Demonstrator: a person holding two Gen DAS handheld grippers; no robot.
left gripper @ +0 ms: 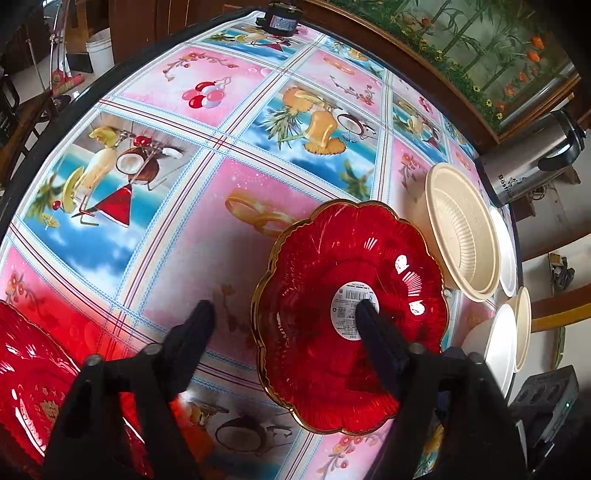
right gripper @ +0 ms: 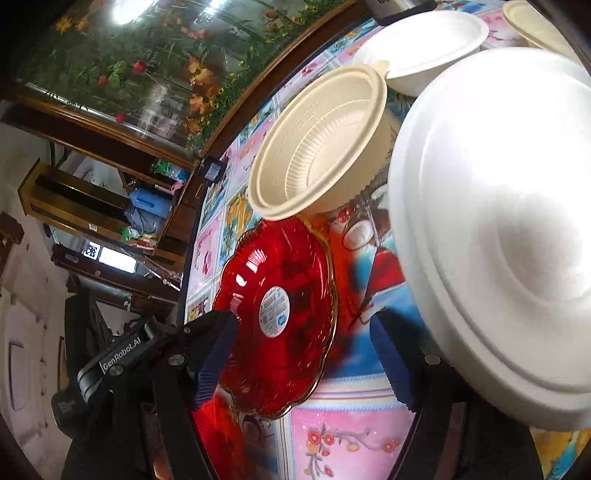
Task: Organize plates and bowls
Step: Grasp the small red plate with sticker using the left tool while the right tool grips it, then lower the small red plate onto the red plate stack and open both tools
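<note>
A red scalloped glass plate (left gripper: 332, 369) with a gold rim and a white label lies on the patterned tablecloth (left gripper: 184, 184). My left gripper (left gripper: 284, 310) is open and straddles its left rim. One finger hovers over the label and the other stands outside the rim, and neither pad presses the plate. In the right wrist view the same red plate (right gripper: 295, 258) lies between the fingers of my open right gripper (right gripper: 303, 325). A cream ribbed bowl (left gripper: 461, 229) (right gripper: 317, 147) stands just beyond the plate.
More red plates (left gripper: 29, 369) sit at the lower left. White foam bowls (left gripper: 495, 347) (right gripper: 498, 240) and another cream bowl (left gripper: 522, 325) crowd the table's right edge. A steel thermos (left gripper: 532, 158) stands beyond it. A black adapter (left gripper: 280, 20) lies at the far edge.
</note>
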